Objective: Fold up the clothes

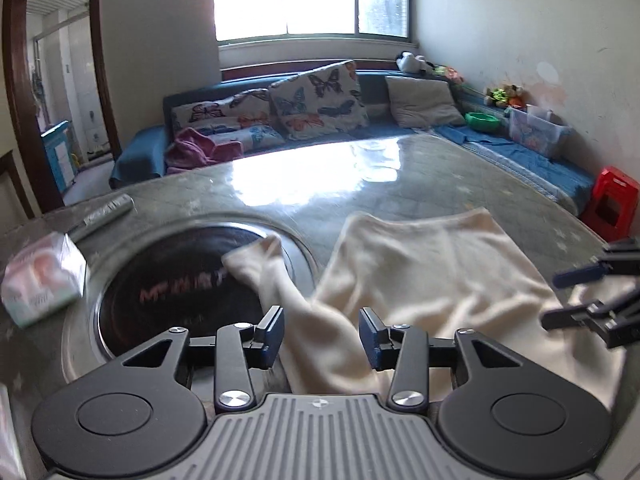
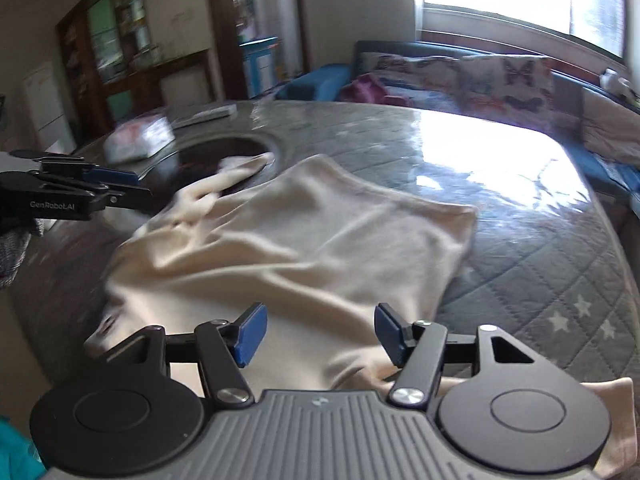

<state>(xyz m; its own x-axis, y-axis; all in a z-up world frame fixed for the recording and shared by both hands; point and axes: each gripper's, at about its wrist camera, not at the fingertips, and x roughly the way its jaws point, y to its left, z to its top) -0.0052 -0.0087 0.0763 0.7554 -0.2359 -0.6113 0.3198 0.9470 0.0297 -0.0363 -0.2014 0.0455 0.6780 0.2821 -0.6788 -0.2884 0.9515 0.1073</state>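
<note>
The left tongs [image 1: 321, 334] gape wide, empty, level above a sleeve of the cream garment [image 1: 432, 280]. The right tongs [image 2: 318, 336] likewise stand open, holding nothing, hovering low over the garment, which lies rumpled on the quilted surface [image 2: 520, 240].

I see a round table [image 1: 400, 184] covered with a grey quilted cloth with stars under a glossy clear sheet that catches the window glare. Set into its middle is a dark round cooktop [image 1: 180, 280] with a metal rim. A cream garment [image 1: 432, 272] lies spread on the table, one sleeve [image 1: 260, 264] draped over the cooktop edge. At the left side sit a wrapped tissue pack [image 1: 44, 280] and, just beyond it, a dark remote-like bar [image 1: 108, 212].
</note>
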